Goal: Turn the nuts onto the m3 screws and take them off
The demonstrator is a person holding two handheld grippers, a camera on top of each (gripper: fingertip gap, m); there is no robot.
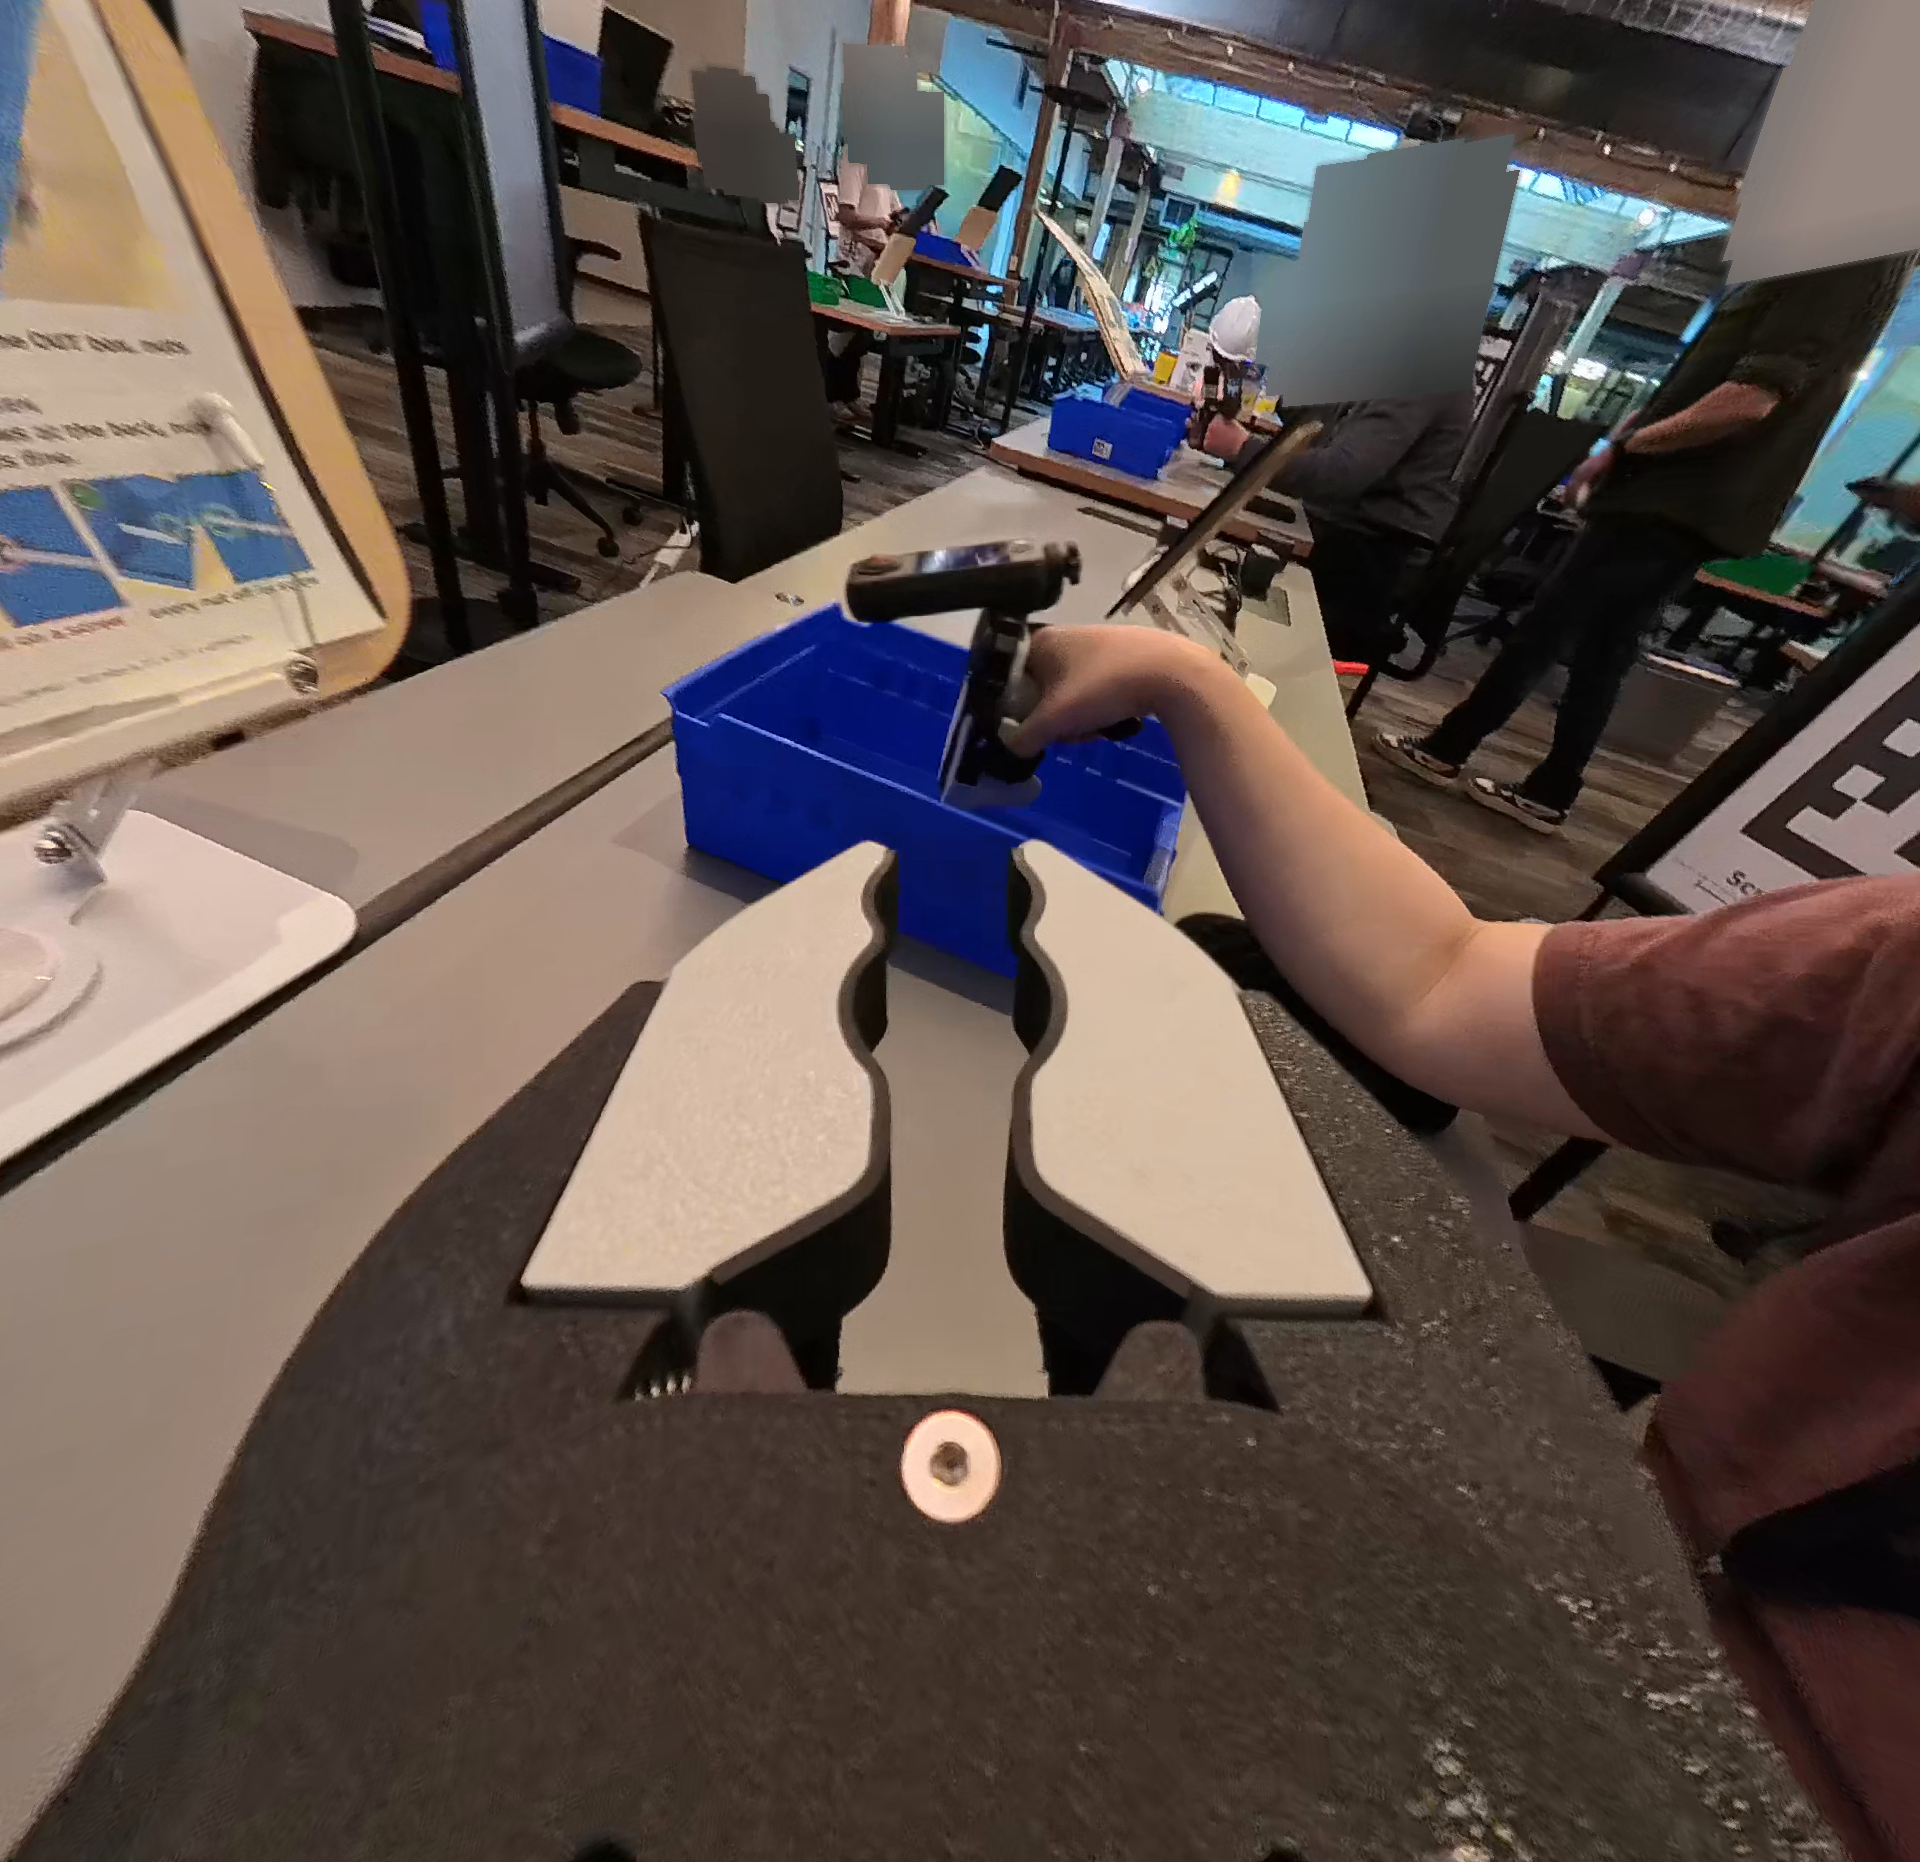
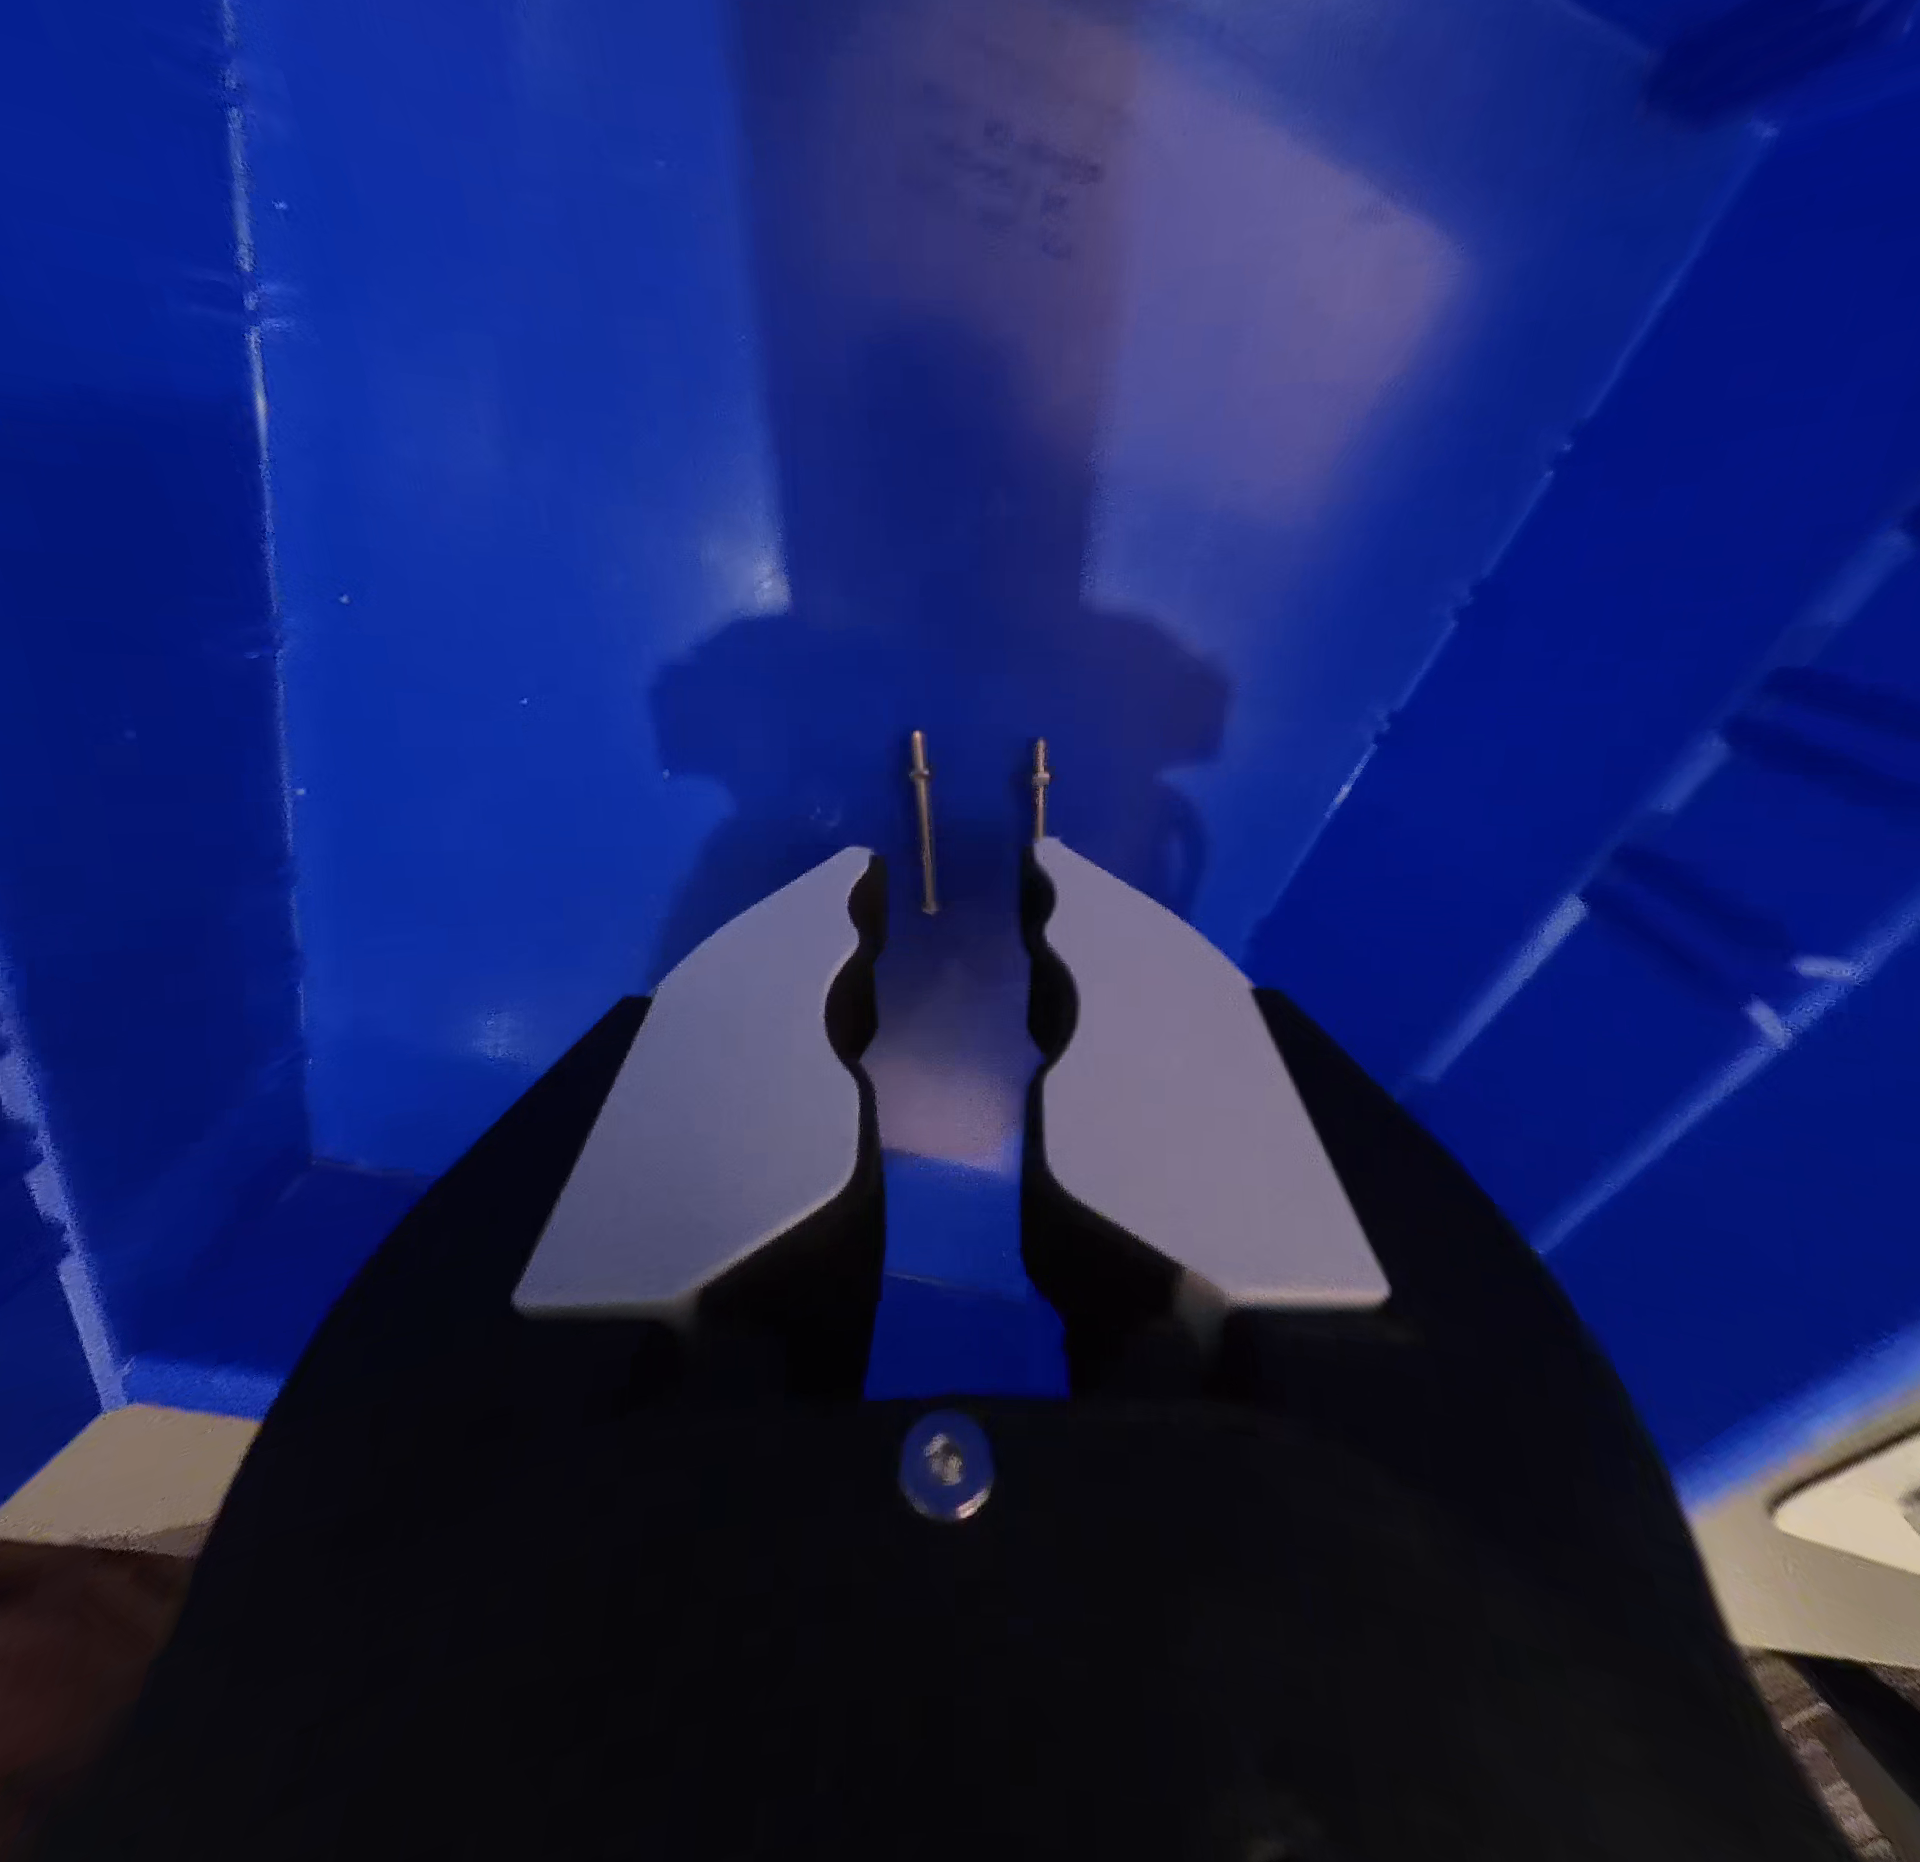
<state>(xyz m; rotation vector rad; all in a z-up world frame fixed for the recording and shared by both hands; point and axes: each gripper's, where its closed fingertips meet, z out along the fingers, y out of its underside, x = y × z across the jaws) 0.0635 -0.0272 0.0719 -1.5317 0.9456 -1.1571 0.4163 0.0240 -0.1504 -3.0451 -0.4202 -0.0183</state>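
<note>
Right gripper (image 2: 954, 862) lowered into the blue bin (image 1: 790, 763), its fingers spread with nothing between them. On the bin floor just ahead of the fingertips lay two m3 screws side by side, roughly parallel and pointing toward the gripper; each carried a small nut close to its far end. The left screw (image 2: 922, 825) lay in line with the gap between the fingers; the right screw (image 2: 1038, 789) had its near end hidden behind the right fingertip (image 2: 1049, 867). The step in hand appeared to be picking up one screw. To do it well, the gripper would likely need to centre on a single shank, come down until the tips almost met the floor, and close only on that shank, since the two screws lay near enough together for one finger to nudge the neighbour or for both to be caught at once. A thin smooth screw on slick plastic would probably roll or slip if pinched off-centre.

Left gripper (image 1: 951, 862) hung above the grey tabletop (image 1: 468, 1033) on the near side of the bin, fingers spread and empty. The bin sat toward the far edge of the tabletop, and its walls hemmed in the approach. The person's right hand (image 1: 1081, 690) held the right gripper inside it. An instruction board (image 1: 156, 358) on a white stand stood at the left edge, well apart from the bin.
</note>
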